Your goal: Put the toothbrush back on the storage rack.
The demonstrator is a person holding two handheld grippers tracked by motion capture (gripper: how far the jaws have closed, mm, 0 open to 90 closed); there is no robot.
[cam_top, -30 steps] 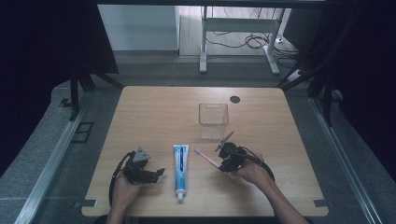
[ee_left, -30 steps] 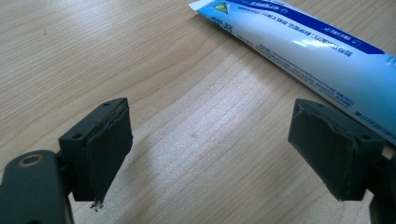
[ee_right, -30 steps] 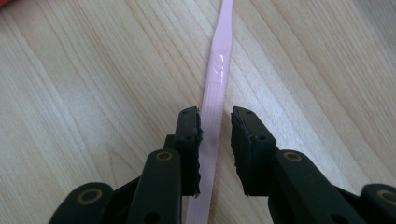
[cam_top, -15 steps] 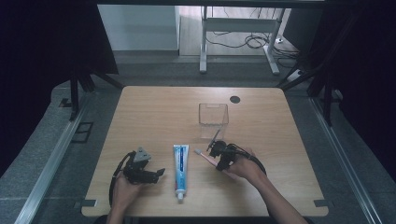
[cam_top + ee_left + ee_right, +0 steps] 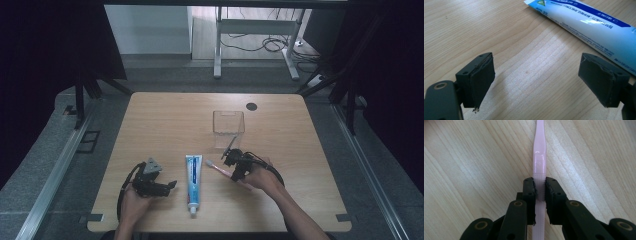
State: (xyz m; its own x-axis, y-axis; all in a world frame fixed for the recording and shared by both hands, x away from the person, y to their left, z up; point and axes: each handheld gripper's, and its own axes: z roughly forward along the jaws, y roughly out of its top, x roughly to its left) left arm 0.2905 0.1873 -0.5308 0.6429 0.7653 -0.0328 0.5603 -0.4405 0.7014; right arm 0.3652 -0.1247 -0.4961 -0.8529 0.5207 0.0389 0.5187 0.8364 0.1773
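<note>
A pink toothbrush [image 5: 218,168] lies slanted on the wooden table [image 5: 165,125], right of a blue and white toothpaste tube [image 5: 193,180]. My right gripper [image 5: 232,170] is shut on the toothbrush [image 5: 539,167] handle, with both jaws pressed against its sides [image 5: 539,191]. The toothbrush still rests against the tabletop. My left gripper [image 5: 172,185] is open near the front left, pointing toward the tube. Between its jaws [image 5: 536,82] there is only bare wood, and the toothpaste tube [image 5: 589,27] lies just beyond the right one.
A clear square plastic container [image 5: 228,125] stands upright on the table behind my right gripper. A dark round hole [image 5: 251,106] marks the far right of the tabletop. Metal rails run along both sides of the table.
My right gripper moved left and down onto the toothbrush handle and shut on it. The left gripper and the toothpaste tube stayed put.
</note>
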